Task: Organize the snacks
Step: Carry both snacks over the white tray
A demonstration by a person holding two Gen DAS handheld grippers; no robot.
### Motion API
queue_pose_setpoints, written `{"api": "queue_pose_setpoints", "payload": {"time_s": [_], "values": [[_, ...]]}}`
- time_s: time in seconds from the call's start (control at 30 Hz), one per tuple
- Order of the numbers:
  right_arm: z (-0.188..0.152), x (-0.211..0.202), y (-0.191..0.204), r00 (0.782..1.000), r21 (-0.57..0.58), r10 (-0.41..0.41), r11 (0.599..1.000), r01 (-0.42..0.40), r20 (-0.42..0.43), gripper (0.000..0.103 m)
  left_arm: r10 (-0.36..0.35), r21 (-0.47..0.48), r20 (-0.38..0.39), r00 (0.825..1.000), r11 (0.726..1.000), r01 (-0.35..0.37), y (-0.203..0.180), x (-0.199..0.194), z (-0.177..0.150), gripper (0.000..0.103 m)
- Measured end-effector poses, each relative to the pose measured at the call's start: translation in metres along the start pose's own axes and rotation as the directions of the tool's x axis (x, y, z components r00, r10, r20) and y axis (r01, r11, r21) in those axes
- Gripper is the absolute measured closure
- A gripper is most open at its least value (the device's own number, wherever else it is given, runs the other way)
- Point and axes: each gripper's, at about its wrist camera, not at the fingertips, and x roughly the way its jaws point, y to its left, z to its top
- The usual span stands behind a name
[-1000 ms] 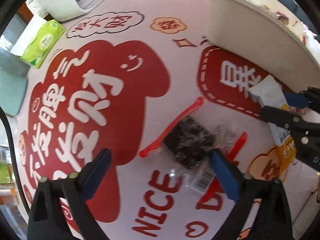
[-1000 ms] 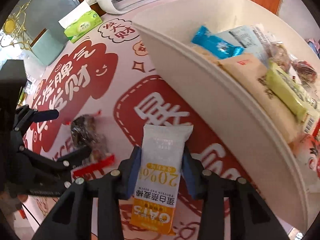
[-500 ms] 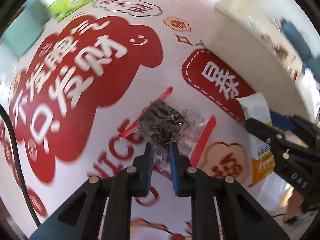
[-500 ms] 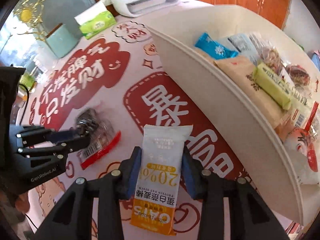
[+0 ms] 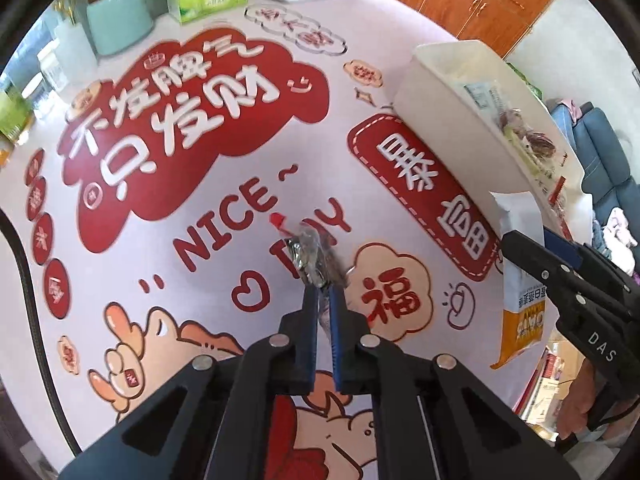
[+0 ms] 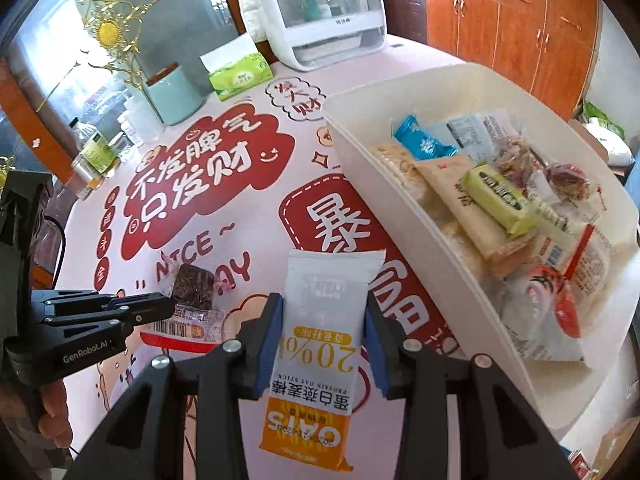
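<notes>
My left gripper (image 5: 323,294) is shut on a clear packet with a dark brown snack and red edges (image 5: 316,258), held above the table; the packet also shows in the right wrist view (image 6: 192,300). My right gripper (image 6: 324,312) is shut on a white and orange oat bar packet (image 6: 320,340), held in the air left of the white bin (image 6: 400,240). The oat bar also shows in the left wrist view (image 5: 522,280). The bin (image 5: 436,120) holds several snack packets.
The table has a pink cloth with red Chinese lettering (image 5: 192,112). At the far edge stand a green tissue pack (image 6: 238,74), a mint canister (image 6: 172,94), a white appliance (image 6: 316,12) and small bottles (image 6: 92,156).
My left gripper closed on the dark snack packet and lifted it off the table. My right gripper rose with the oat bar, so the bin's inside shows more.
</notes>
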Motion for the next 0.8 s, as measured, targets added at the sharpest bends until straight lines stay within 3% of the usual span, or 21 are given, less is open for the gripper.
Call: {"api": "queue_pose_setpoints", "payload": {"time_s": [0.33,0.5,0.57,0.63,0.7,0.8], "values": [[0.006,-0.032,-0.023,0.996,-0.030,0.063,0.998,-0.061,0.062,0.064,0.044,0.006,0.092,0.995,0.999,-0.045,-0.044,-0.039,0.015,0.101],[0.010,-0.039,-0.039,0.995,-0.036,0.078,0.996,-0.076,0.062,0.064,0.056,-0.011,0.094,0.994,0.998,-0.055,-0.057,-0.040,0.016,0.101],[0.011,-0.042,-0.044,0.995,-0.050,0.079,0.996,-0.076,0.065,0.064,0.030,-0.016,0.059,0.998,0.999,-0.029,-0.057,-0.029,0.012,0.098],[0.011,-0.043,-0.048,0.995,-0.056,0.085,0.995,-0.081,0.059,0.064,0.053,-0.031,0.030,0.998,0.998,-0.052,-0.055,-0.016,0.004,0.079],[0.011,-0.043,-0.051,0.995,-0.061,0.090,0.994,-0.087,0.050,0.064,0.058,-0.052,-0.016,0.998,0.997,-0.059,-0.050,0.000,-0.006,0.042],[0.010,-0.041,-0.054,0.995,-0.065,0.097,0.993,-0.095,0.037,0.064,0.063,-0.125,-0.059,0.996,0.990,-0.070,-0.039,0.019,-0.021,0.026]]}}
